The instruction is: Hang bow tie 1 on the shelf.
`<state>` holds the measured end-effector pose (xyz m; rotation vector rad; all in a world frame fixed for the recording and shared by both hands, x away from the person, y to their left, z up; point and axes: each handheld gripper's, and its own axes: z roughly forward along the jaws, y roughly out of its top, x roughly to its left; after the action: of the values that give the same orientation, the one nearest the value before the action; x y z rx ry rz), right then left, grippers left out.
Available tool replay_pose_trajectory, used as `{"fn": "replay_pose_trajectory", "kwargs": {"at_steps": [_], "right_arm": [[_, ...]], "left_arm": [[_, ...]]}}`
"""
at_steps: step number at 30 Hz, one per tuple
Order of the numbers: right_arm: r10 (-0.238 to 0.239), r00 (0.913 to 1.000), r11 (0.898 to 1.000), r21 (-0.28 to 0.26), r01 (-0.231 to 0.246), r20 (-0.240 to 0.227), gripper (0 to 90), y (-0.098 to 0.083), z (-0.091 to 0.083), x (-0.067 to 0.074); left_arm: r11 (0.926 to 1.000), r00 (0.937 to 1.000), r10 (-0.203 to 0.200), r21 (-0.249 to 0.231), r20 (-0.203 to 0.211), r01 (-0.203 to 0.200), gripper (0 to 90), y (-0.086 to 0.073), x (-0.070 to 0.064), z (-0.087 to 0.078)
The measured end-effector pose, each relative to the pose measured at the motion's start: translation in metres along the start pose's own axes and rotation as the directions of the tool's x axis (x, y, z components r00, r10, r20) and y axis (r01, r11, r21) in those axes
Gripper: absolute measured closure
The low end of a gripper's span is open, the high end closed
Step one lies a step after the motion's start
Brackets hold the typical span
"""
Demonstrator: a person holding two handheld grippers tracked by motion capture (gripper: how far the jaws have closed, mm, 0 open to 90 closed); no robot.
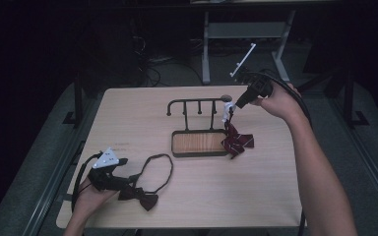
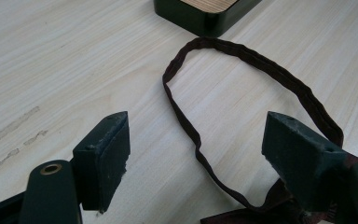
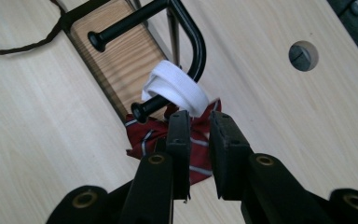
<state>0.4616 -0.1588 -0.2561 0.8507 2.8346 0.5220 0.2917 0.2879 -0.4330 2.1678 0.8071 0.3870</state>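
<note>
At centre frame the right gripper (image 3: 198, 135), jaws pinched on the white elastic band (image 3: 177, 88) of the red striped bow tie (image 1: 236, 141), could tug it off the black metal rack's peg (image 3: 142, 109), while the left gripper (image 2: 196, 154) gapes over the dark maroon bow tie (image 1: 140, 196) at lower left.

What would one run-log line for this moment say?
left gripper: open over dark bow tie | right gripper: nearly shut at red bow tie | white strap: looped on rack peg

Open tongs (image 2: 193, 158) above pale table (image 2: 51, 56), dark strap loop (image 2: 242, 51) between jaws, probably bow tie fabric (image 2: 279, 198) below, tray corner (image 2: 205, 16)
</note>
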Motion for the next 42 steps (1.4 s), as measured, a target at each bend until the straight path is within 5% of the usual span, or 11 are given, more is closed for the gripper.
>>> {"fn": "replay_pose_trajectory", "kwargs": {"at_steps": [24, 42], "right_arm": [[-0.036, 0.9956, 0.998, -0.058, 0.031, -0.087, 69.2, -0.031, -0.003, 0.009], [-0.057, 0.9865, 0.994, -0.099, 0.042, -0.153, 62.3, -0.063, 0.016, 0.019]], "left_arm": [[1.0000, 1.0000, -0.006, 0.003, 0.000, 0.006, 23.8, -0.001, 0.000, 0.002], [0.9999, 1.0000, 0.002, 0.011, 0.006, -0.002, 23.8, -0.001, 0.000, 0.003]]}}
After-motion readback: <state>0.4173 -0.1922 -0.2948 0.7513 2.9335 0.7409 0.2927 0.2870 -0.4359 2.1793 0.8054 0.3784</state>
